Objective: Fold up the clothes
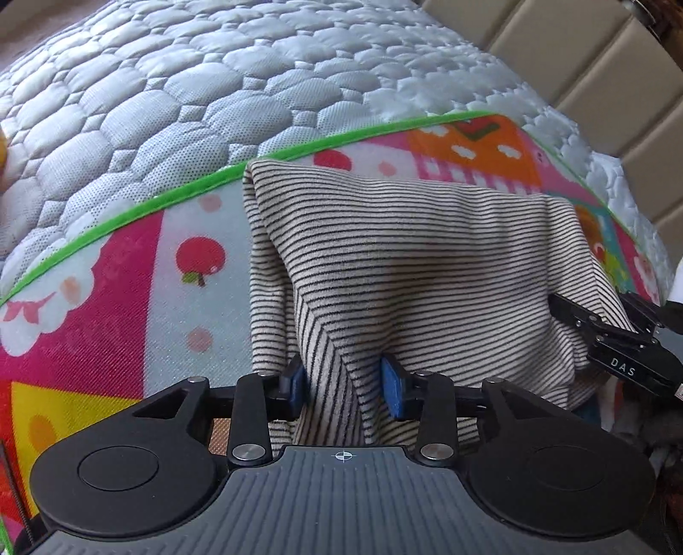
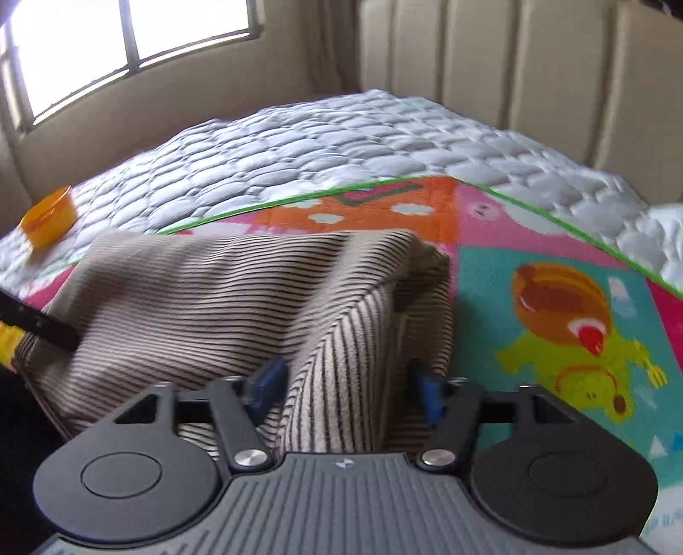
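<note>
- Between the fingers of the left gripper [image 1: 343, 386]: a raised ridge of the striped garment [image 1: 427, 273]; blue pads [image 1: 395, 395] stand a little apart with cloth bunched in the gap, so the grip looks loose; whether it truly pinches cannot be told
- Right of that tool, near its far finger: the right gripper [image 1: 597, 328], its black fingers at the garment's near right edge, seemingly closed on the cloth
- Ahead of the right gripper [image 2: 345, 384] in its own view: the same striped garment [image 2: 205, 290], a fold rising between blue pads [image 2: 429, 397] set wider apart than the cloth ridge; hold uncertain
- Left of the right tool: a black finger of the left gripper, reaching in at the cloth edge
- Under the garment: a bright play mat [image 1: 85, 307] with green trim, laid on a quilted mattress [image 1: 170, 106]
- Far left of the right tool, on the mattress: an orange tub [image 2: 49, 217], well apart from the cloth
- Beyond the mattress: a padded headboard [image 2: 512, 64] and a window [image 2: 128, 38]
- Step in hand, as judged: near hem lifted at both corners, garment tented above the mat, a fold away from the tools in progress
- Next move calls for: both tools carrying the hem forward together at even height, laying it square on the far edge, then letting go
- Risk: slack pads may drop one corner and skew the fold
</note>
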Demonstrator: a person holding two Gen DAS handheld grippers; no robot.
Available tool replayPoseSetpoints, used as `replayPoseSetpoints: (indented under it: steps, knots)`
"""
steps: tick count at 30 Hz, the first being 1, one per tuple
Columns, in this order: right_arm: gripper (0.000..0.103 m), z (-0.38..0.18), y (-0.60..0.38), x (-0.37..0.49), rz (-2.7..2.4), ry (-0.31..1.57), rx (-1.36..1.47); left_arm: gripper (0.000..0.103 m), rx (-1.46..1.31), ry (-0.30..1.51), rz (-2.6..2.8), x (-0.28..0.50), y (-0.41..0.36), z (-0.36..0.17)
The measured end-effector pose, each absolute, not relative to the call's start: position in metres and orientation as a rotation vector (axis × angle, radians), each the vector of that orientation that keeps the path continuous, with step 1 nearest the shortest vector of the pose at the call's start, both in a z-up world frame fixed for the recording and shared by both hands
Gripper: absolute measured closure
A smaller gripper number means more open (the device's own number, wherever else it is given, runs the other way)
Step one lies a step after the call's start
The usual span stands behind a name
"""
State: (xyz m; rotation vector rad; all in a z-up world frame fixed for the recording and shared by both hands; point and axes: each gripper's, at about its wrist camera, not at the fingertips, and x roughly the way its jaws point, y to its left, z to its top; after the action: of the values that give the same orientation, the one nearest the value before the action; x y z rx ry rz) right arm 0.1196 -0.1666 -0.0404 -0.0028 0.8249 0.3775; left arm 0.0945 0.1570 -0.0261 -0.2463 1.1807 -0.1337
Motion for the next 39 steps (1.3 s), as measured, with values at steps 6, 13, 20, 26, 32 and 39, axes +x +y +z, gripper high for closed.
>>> replayPoseSetpoints:
  steps: [6,13,20,26,32,39]
  knots:
    - [0.0,-0.059,-0.19,0.116,0.338,0.868,0.126,0.033,-0.252,1.153,-0.084,0.079,0.155,-0.013]
    - [0.0,-0.059,-0.189,0.114,0.319,0.881,0.165,0.009,-0.437,1.269,-0.04,0.089,0.172,-0.033]
    - [0.0,-0.059,-0.184,0.109,0.325,0.872,0.138,0.005,-0.46,1.266,-0.035,0.098,0.164,-0.048]
    - [0.0,-0.061,-0.184,0.109,0.322,0.864,0.129,0.0,-0.432,1.248,-0.053,0.098,0.158,-0.052]
    - [0.0,-0.06,-0.183,0.107,0.316,0.858,0.126,0.0,-0.454,1.242,-0.052,0.098,0.161,-0.053]
    - [0.0,-0.043,-0.176,0.107,0.302,0.847,0.04,0.0,-0.45,1.216,-0.06,0.095,0.16,-0.049]
